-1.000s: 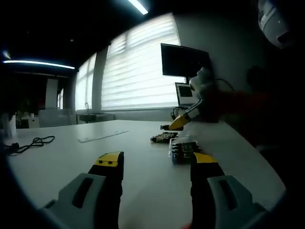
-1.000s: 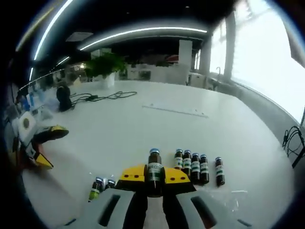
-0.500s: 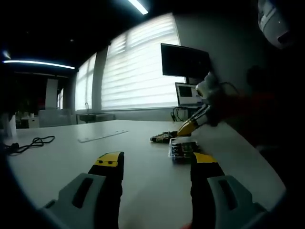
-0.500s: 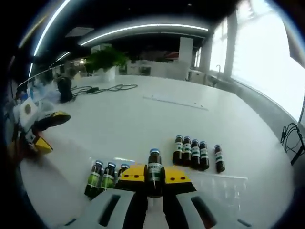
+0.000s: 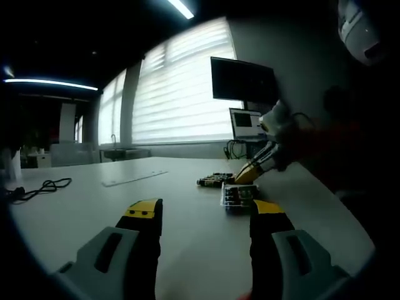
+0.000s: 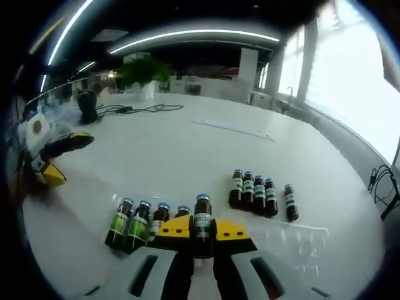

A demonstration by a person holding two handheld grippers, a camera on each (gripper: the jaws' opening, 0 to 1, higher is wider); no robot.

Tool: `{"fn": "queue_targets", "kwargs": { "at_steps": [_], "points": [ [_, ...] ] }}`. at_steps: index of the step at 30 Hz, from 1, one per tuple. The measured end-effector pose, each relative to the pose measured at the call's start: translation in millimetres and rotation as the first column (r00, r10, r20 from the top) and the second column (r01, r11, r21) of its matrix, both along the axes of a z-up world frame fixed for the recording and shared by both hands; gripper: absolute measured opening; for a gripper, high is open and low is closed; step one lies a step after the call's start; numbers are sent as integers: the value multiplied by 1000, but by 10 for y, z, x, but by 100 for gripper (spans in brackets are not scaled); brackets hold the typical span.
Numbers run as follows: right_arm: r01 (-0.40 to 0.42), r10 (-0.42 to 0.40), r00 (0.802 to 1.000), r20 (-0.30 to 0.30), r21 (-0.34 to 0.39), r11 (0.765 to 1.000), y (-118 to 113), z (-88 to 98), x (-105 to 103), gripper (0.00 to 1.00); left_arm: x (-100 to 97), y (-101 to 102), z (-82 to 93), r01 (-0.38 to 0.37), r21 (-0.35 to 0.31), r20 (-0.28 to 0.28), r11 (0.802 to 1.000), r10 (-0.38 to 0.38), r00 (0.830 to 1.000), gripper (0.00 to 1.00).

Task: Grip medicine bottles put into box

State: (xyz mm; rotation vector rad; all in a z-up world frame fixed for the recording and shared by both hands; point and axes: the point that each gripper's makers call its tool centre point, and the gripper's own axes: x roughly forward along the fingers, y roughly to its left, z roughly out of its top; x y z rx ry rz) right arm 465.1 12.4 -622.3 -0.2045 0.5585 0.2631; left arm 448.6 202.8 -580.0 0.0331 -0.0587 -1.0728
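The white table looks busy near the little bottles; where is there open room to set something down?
Crowded: the clear box with bottles in it, the row of five bottles beyond it, and the right gripper holding a bottle. Free: the white table between that row, the flat clear strip and the black cables; also ahead of the left gripper.

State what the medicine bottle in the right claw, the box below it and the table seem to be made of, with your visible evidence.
Medicine bottle: probably dark glass, glossy, though plastic is possible; blue cap, printed label.
Box: clear, thin plastic, seemingly; the tabletop shows through its shiny edges.
Table: smooth white surface with soft reflections, probably laminate.
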Motion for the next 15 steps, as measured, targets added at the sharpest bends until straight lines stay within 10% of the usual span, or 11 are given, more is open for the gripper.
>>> {"fn": "queue_targets", "kwargs": {
  "at_steps": [15],
  "points": [
    [-12, 12, 1000, 19, -27, 1000, -32, 4, -4, 8, -8, -6, -1, 3, 0, 0, 1000, -3, 1000, 49]
  ]
}}
